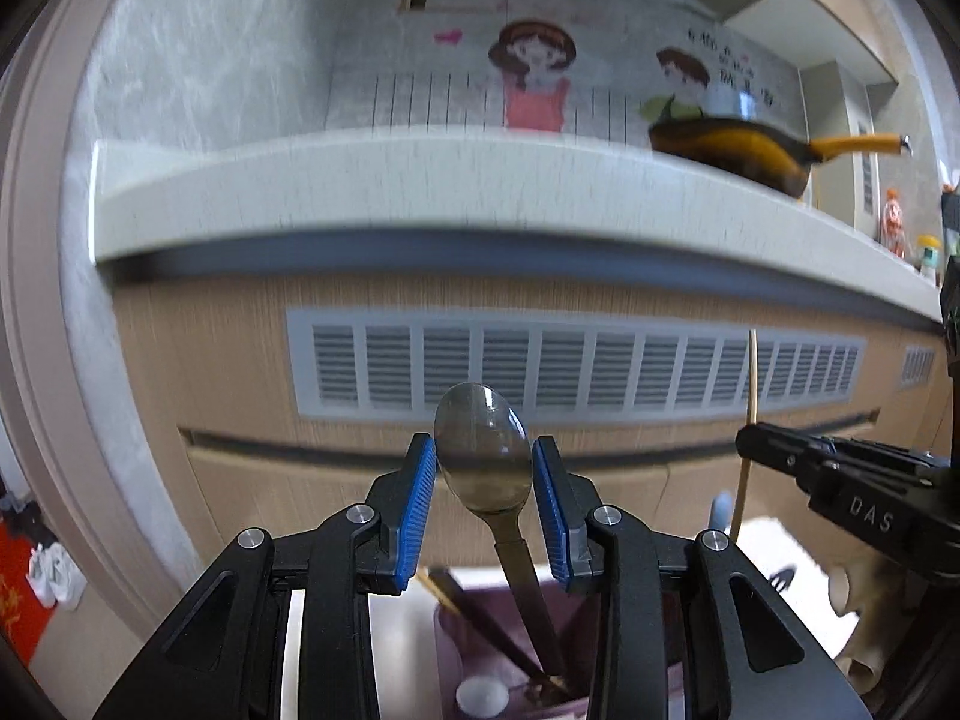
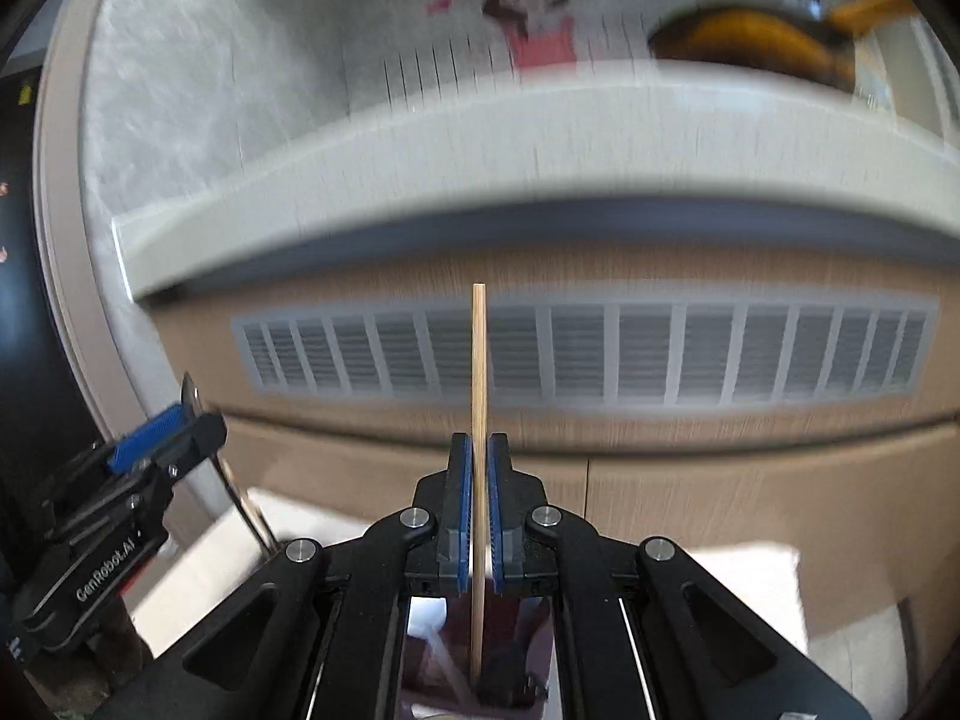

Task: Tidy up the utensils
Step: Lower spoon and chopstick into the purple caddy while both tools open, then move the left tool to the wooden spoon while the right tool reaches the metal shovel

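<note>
While both grippers are raised before the cabinet vent (image 1: 576,360), a shiny metal spoon (image 1: 483,456) is clamped by its bowl in the left gripper (image 1: 483,510); a thin pale wooden chopstick (image 2: 479,372) is pinched upright in the nearly closed right gripper (image 2: 478,510), above a purple holder (image 1: 447,648).

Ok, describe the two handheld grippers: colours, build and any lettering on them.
Both are alike: the left gripper and the right gripper have black linkage arms with round silver pivot pins and ribbed blue pads on the fingers. White lettering on the bodies reads "DAS" on the right one and "GenRobot.AI" on the left.
</note>
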